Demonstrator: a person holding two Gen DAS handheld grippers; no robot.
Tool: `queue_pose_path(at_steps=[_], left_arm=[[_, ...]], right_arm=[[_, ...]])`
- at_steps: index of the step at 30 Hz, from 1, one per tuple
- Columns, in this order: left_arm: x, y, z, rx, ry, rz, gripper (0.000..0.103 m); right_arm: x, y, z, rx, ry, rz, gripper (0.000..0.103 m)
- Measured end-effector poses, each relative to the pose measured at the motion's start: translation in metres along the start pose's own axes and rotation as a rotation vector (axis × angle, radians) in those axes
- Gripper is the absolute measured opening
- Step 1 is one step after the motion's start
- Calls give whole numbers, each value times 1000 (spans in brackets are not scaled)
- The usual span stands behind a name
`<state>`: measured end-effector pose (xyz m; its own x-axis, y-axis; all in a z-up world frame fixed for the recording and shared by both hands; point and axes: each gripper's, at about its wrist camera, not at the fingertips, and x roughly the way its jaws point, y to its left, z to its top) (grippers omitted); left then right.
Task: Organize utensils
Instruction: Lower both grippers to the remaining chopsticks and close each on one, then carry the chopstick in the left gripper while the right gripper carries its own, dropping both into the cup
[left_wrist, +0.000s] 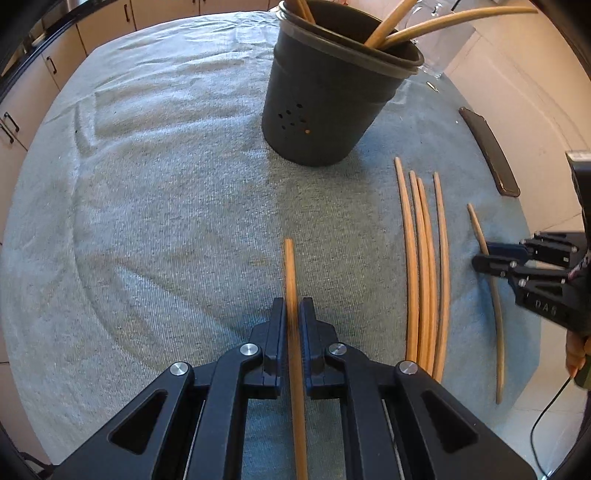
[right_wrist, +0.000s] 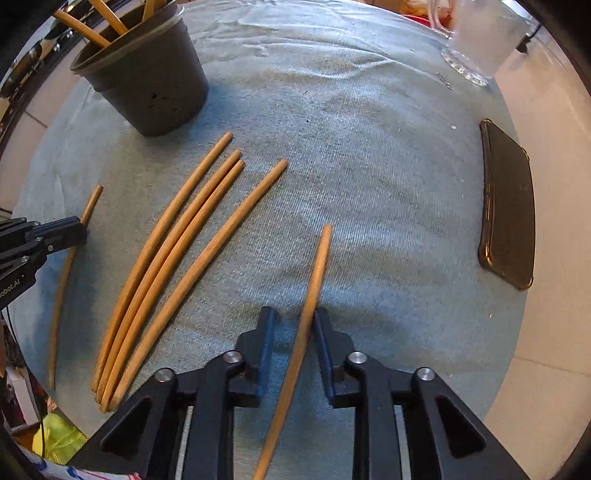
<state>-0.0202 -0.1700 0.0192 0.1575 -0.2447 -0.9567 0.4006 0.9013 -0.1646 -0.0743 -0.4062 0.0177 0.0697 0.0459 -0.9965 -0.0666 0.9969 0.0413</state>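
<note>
Left gripper (left_wrist: 292, 308): pressed together on one wooden chopstick (left_wrist: 289, 266) above the grey cloth (left_wrist: 155, 192). Right gripper (right_wrist: 293, 317): jaws part-spread around a second chopstick (right_wrist: 318, 266), only one pad touching, grip doubtful. Four loose chopsticks (right_wrist: 184, 251) lie between them and the dark holder (left_wrist: 325, 99) already holds several, so collection looks midway; next, each stick needs carrying upright over the holder's rim.

Four wooden chopsticks (right_wrist: 173, 266) lie side by side just beside the dark holder (right_wrist: 147, 77), which holds several more upright.
</note>
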Motion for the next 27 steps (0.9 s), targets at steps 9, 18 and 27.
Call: queue_pose_path(at_steps=[9,18,27], left_arm=[[-31,3,-21,-2,-165,13,6],[-126,-7,-63,-1,-463,-10,6],[-167,-22,-105,50,-613,22,6]], right_arm=[[-13,10,-19,-7,-135,-27,7],[-93,22,-83,29,-479,32,7],[-144,43,-125,49,-670,57,7]])
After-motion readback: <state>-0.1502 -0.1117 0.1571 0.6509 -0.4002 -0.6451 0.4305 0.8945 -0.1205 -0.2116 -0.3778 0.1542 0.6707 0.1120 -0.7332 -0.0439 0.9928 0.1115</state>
